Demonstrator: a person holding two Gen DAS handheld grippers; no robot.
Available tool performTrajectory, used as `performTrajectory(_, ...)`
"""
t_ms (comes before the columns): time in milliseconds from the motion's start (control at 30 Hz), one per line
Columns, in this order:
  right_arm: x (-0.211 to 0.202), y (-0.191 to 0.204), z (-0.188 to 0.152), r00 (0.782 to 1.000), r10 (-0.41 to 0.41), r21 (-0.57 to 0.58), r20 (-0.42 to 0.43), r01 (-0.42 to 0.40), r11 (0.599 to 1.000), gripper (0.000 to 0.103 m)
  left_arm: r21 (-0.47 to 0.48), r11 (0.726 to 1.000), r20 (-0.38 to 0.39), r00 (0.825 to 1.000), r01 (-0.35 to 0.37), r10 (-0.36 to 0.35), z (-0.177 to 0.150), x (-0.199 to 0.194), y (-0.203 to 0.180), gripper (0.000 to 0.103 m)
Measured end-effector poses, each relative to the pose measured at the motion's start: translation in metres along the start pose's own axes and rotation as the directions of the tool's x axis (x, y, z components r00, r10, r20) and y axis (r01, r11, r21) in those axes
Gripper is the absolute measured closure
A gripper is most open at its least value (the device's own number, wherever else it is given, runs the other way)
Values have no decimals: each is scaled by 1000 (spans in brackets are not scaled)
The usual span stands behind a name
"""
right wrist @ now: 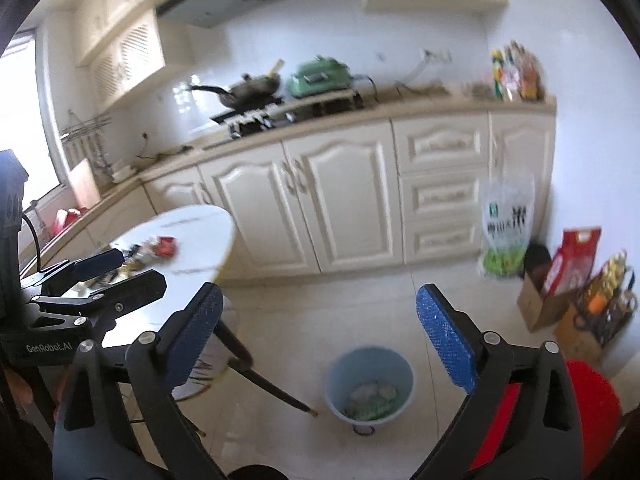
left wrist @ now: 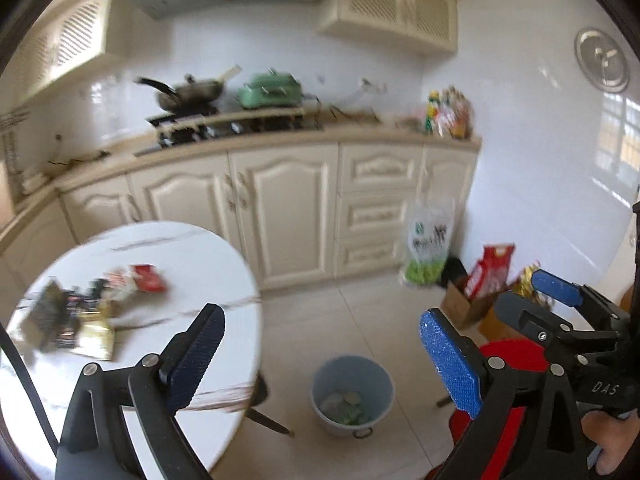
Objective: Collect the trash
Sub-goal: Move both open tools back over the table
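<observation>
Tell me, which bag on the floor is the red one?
The red bag standing in the cardboard box by the wall. The white and green bag leans against the cabinet instead.

Motion blur smears the heap of snack wrappers point(left wrist: 86, 312) on the round white marble-patterned table point(left wrist: 192, 248), so no label reads. The crumpled scraps inside the pale blue plastic bin point(right wrist: 370, 384) are too small to identify. A red plastic stool point(right wrist: 596, 396) is mostly hidden behind a gripper arm and cut off at the frame's edge
</observation>
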State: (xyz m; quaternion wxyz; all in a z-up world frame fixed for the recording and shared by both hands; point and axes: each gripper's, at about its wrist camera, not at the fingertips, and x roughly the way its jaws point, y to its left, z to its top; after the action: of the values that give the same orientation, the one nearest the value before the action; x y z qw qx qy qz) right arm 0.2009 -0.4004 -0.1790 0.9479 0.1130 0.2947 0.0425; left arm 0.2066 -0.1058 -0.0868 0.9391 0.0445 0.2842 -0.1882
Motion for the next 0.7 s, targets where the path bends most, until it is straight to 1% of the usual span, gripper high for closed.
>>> performTrajectory(33, -5, 12, 3, 1000, 3, -16, 13, -3, 1000, 5, -6, 1000, 20, 1000, -13, 13, -6, -13, 6, 1)
performTrajectory(100, -13, 35, 8, 999, 7, -43, 34, -6, 999, 0, -16, 999, 53, 998, -32, 33, -18, -41, 17, 1)
performTrajectory(233, -23, 82, 16, 997, 38, -102, 67, -31, 994, 0, -50, 996, 121, 990, -70, 75, -49, -101, 46, 1)
performTrajectory(400, -22, 140, 20, 993, 93, -178, 70, -80, 981, 0, -87, 987, 158, 977, -131, 144, -80, -150, 80, 1)
performTrajectory(533, -8, 180, 23, 988, 142, -239, 53, -126, 963, 0, -151, 967, 153, 961, -206, 229, -102, -176, 114, 1)
performTrajectory(600, 5, 203, 26, 987, 158, -273, 40, -141, 952, 0, -182, 957, 144, 956, -228, 255, -104, -176, 125, 1)
performTrajectory(700, 27, 228, 25, 983, 181, -298, 14, -169, 939, 0, -203, 938, 109, 945, -282, 307, -115, -176, 146, 1)
